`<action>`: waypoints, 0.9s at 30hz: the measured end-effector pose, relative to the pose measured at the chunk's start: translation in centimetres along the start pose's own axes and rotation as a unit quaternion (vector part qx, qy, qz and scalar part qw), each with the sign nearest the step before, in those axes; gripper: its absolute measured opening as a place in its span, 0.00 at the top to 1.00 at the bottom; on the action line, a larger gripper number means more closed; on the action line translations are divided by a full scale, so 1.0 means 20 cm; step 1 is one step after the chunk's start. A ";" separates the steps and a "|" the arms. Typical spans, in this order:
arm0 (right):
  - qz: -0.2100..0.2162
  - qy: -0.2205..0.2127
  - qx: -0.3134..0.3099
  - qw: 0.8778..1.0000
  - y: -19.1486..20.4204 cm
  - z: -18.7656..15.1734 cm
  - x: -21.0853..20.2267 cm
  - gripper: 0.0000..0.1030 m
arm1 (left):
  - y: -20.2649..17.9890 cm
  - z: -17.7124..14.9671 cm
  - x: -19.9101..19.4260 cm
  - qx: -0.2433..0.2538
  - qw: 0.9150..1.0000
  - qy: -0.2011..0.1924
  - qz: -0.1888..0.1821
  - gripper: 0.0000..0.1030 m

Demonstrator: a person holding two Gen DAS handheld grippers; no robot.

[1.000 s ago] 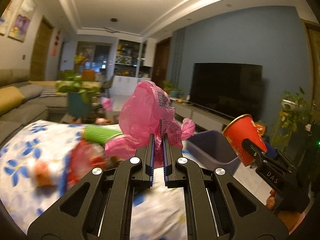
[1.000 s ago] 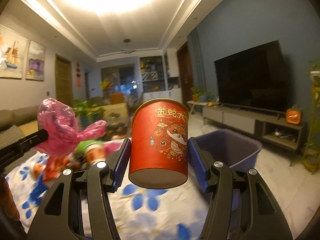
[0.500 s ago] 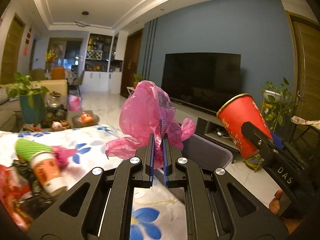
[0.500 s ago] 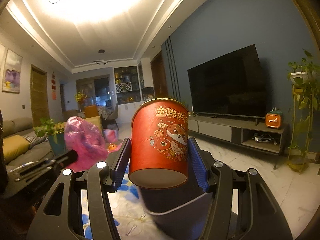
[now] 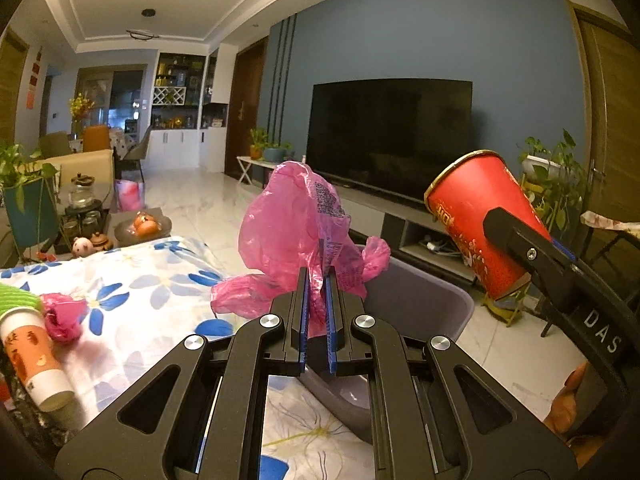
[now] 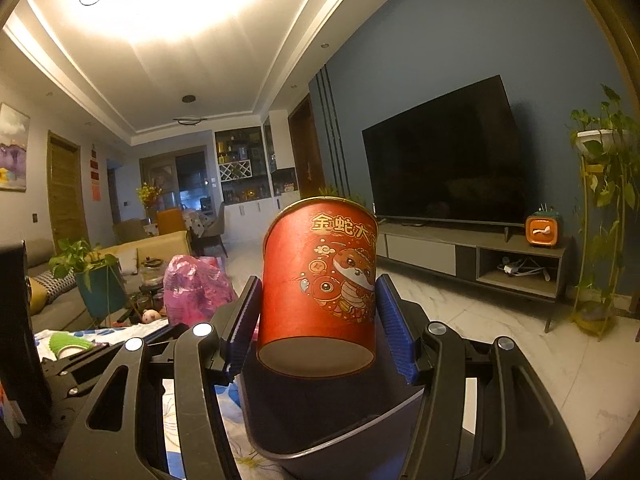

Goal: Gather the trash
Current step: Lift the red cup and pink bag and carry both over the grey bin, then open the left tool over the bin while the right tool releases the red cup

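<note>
Left gripper (image 5: 316, 280): the fingers are pressed nearly together, and a crumpled pink bag (image 5: 296, 236) is pinched between the blue pads; the bag is seen at the middle of the left wrist frame, bulging above the fingertips.
Right gripper (image 6: 316, 312): the fingers are spread and clamped against both sides of a red cup (image 6: 320, 288); the cup is held at the centre of the right wrist frame, its base turned toward the camera and its rim away.
Red cup in the left view (image 5: 476, 224): it is seen at right of centre, tilted, with one black finger laid across its side.
Bin (image 5: 416, 304): a grey-purple bin is seen just behind and below both grippers, its rim showing at lower centre of each frame.
Cloth (image 5: 140, 296): a white cloth with blue flowers is spread at lower left.
Remaining trash: an orange-and-white cup (image 5: 36, 356) is lying on the cloth at the left edge, beside a small pink wad (image 5: 64, 316).
Background: a dark TV (image 5: 388, 136) is mounted on the blue wall, upper centre.
</note>
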State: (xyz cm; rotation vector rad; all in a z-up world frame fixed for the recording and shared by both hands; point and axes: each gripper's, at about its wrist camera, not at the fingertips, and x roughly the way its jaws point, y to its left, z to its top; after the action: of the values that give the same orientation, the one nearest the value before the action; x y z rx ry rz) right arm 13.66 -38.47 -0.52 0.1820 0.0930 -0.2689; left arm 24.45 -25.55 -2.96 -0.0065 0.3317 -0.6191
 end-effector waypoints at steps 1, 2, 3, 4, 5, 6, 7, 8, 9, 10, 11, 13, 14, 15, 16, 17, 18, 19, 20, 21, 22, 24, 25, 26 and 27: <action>-0.001 0.003 0.002 1.000 0.00 0.00 0.01 0.45 | 0.00 0.00 0.02 -0.002 1.000 0.003 -0.003 0.93; -0.001 0.003 0.003 1.000 0.00 0.01 0.02 0.45 | 0.00 -0.01 0.04 -0.003 1.000 0.006 -0.004 0.93; -0.002 0.004 0.002 1.000 -0.01 0.01 0.03 0.45 | 0.00 -0.01 0.06 -0.004 1.000 0.009 -0.006 0.93; -0.003 0.004 0.002 1.000 -0.02 0.00 0.03 0.45 | -0.01 -0.01 0.07 -0.003 1.000 0.011 -0.006 0.93; -0.003 0.003 0.002 1.000 -0.02 0.01 0.04 0.45 | -0.01 -0.02 0.08 -0.002 1.000 0.014 -0.007 0.93; -0.003 0.003 0.003 1.000 -0.03 0.01 0.05 0.45 | 0.00 -0.02 0.11 0.000 1.000 0.017 -0.010 0.93; -0.002 0.003 0.003 1.000 -0.03 0.01 0.05 0.44 | -0.01 -0.02 0.12 0.000 1.000 0.019 -0.011 0.93; -0.002 0.003 0.003 1.000 -0.03 0.01 0.05 0.44 | -0.02 -0.03 0.13 0.000 1.000 0.020 -0.013 0.93; -0.002 0.004 0.004 1.000 -0.03 0.00 0.06 0.44 | -0.02 -0.03 0.14 0.001 1.000 0.022 -0.014 0.93; -0.002 0.005 0.005 1.000 -0.03 0.00 0.06 0.44 | -0.02 -0.03 0.15 0.002 1.000 0.023 -0.015 0.93; -0.002 0.004 0.004 1.000 -0.03 0.00 0.06 0.44 | -0.03 -0.03 0.16 0.004 1.000 0.023 -0.014 0.93; -0.002 0.004 0.005 1.000 -0.05 0.01 0.09 0.44 | -0.03 -0.03 0.18 0.004 1.000 0.025 -0.017 0.93; -0.002 0.004 0.005 1.000 -0.04 0.01 0.09 0.44 | -0.03 -0.03 0.19 0.006 1.000 0.026 -0.016 0.93; -0.002 0.004 0.006 1.000 -0.04 0.01 0.09 0.44 | -0.03 -0.04 0.20 0.007 0.999 0.026 -0.016 0.93; -0.001 0.004 0.007 1.000 -0.04 0.01 0.10 0.44 | -0.03 -0.04 0.21 0.007 0.999 0.028 -0.017 0.93; -0.002 0.005 0.007 1.000 -0.04 0.01 0.10 0.44 | -0.03 -0.04 0.21 0.007 0.999 0.029 -0.018 0.93; -0.002 0.004 0.007 1.000 -0.04 0.01 0.10 0.44 | -0.03 -0.04 0.22 0.008 0.999 0.031 -0.020 0.93; -0.001 0.005 0.007 1.000 -0.04 0.01 0.11 0.44 | -0.03 -0.04 0.23 0.010 0.999 0.032 -0.022 0.93; -0.001 0.006 0.008 1.000 -0.04 0.01 0.11 0.44 | -0.04 -0.05 0.23 0.012 0.999 0.033 -0.022 0.93; -0.001 0.006 0.008 1.000 -0.04 0.00 0.12 0.44 | -0.05 -0.05 0.24 0.015 0.999 0.035 -0.025 0.93; 0.000 0.008 0.009 1.000 -0.04 0.00 0.13 0.44 | -0.05 -0.06 0.25 0.019 0.999 0.037 -0.030 0.93; -0.001 0.009 0.011 1.000 -0.03 0.00 0.14 0.43 | -0.06 -0.07 0.26 0.026 0.998 0.043 -0.028 0.80; 0.000 0.010 0.011 1.000 -0.03 0.00 0.16 0.43 | -0.05 -0.08 0.26 0.027 0.998 0.043 -0.026 0.75; 0.001 0.011 0.011 1.000 -0.02 0.00 0.17 0.43 | -0.04 -0.09 0.25 0.028 0.999 0.040 -0.013 0.58; 0.002 0.012 0.011 1.000 -0.02 -0.01 0.18 0.43 | -0.03 -0.10 0.24 0.025 0.999 0.036 -0.003 0.50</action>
State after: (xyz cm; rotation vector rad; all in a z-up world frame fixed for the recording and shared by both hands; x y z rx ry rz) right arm 17.03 -39.69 -1.14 0.2070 0.1137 -0.2643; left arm 27.29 -28.58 -6.20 0.0628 0.3863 -0.6346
